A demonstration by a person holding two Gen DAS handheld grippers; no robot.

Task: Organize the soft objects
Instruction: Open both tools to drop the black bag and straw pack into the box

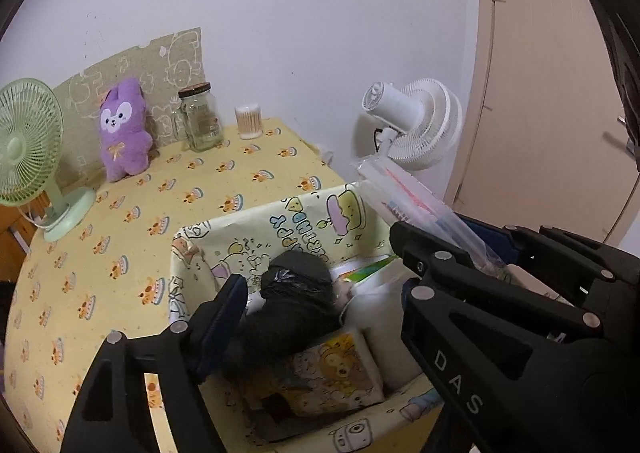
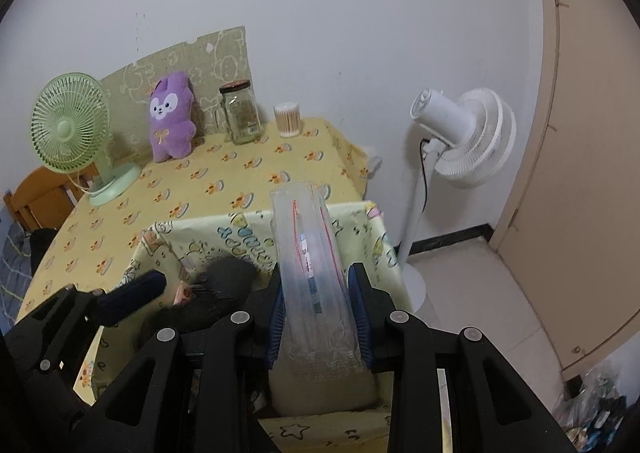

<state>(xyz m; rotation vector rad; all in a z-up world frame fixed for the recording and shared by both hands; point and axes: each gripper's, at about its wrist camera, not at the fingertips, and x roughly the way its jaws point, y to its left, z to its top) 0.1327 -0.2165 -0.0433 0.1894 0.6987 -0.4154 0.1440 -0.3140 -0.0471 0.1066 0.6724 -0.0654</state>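
Observation:
A yellow cartoon-print storage box [image 1: 280, 225] [image 2: 360, 221] stands at the table's near right edge. Inside lie a black bundled bag [image 1: 296, 293] [image 2: 228, 277], a bear-print tissue pack [image 1: 340, 373] and a white item [image 1: 380, 317]. My right gripper [image 2: 318, 309] is shut on a rolled clear zip bag pack [image 2: 308, 253] [image 1: 408, 205], held above the box's right side. My left gripper [image 1: 320, 293] is open over the box, its fingers on either side of the black bag. A purple plush rabbit [image 1: 122, 129] [image 2: 172, 117] leans against the back wall.
On the yellow tablecloth [image 1: 120, 253] stand a green desk fan [image 1: 28, 149] [image 2: 76, 129], a glass jar [image 1: 200, 117] [image 2: 242, 113] and a cotton swab tub [image 1: 249, 121] [image 2: 287, 119]. A white standing fan [image 1: 416, 125] [image 2: 460, 133] is right of the table, beside a beige door [image 2: 580, 173].

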